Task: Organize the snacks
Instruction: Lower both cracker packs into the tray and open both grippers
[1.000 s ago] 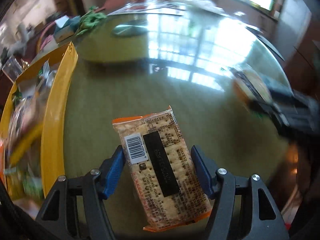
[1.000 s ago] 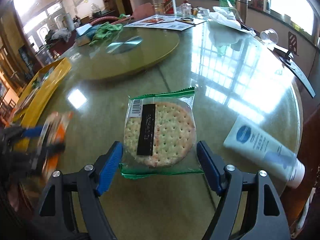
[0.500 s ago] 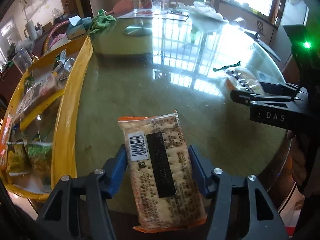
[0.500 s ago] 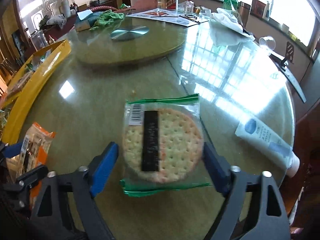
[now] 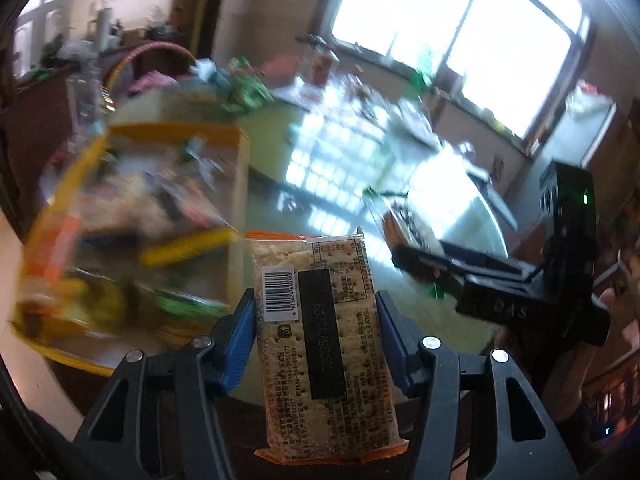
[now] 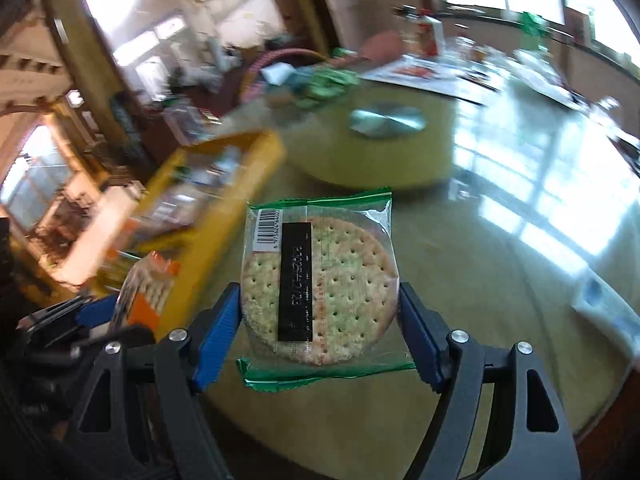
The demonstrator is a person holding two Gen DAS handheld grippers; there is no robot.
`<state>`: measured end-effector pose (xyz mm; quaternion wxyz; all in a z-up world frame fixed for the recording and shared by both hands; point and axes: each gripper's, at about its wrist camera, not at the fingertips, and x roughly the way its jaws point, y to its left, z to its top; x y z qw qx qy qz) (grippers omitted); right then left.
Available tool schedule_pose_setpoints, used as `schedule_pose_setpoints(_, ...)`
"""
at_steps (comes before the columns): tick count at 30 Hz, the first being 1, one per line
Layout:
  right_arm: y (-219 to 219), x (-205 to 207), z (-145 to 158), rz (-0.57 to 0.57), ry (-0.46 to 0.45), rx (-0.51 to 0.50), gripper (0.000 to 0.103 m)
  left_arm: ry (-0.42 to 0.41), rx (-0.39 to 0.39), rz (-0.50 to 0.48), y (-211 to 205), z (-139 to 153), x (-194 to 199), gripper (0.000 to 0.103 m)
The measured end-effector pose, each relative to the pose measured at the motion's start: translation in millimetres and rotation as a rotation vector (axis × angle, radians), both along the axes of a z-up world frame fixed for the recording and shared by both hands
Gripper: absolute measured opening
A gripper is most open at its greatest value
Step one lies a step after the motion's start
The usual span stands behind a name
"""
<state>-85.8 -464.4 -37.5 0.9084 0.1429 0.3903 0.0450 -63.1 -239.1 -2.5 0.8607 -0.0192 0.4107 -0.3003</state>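
Note:
My left gripper (image 5: 314,308) has its blue pads on the long sides of an orange-edged rectangular cracker pack (image 5: 320,360), and its jaws are closing on it. The pack hangs above the table edge, beside the yellow tray (image 5: 238,184) full of snack packets. My right gripper (image 6: 320,300) is shut on a round cracker pack (image 6: 340,280) with green ends, held above the glass table (image 6: 500,264). In the right wrist view the left gripper (image 6: 100,316) and its orange pack (image 6: 150,280) sit low left, next to the yellow tray (image 6: 224,220).
A round turntable (image 6: 384,152) with a metal hub stands mid-table. A white tube (image 6: 600,300) lies near the right edge. Green cloth, papers and bottles crowd the far side. A hand (image 5: 632,320) holds the right gripper's body at the right.
Both grippers have risen off the table with their packs and swung left toward the yellow tray. The left jaws have narrowed onto the orange pack. Both views are now motion-blurred.

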Motion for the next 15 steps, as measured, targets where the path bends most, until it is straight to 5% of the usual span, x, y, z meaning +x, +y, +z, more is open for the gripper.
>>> schedule_pose_setpoints(6,55,49,26,0.146,-0.013,0.062,0.077,-0.052,-0.055,0.145,66,36,51,0.057)
schedule_pose_setpoints(15,112,158,33,0.184,0.039,0.028,0.077,-0.022,0.001,0.241,107,20,154,0.057)
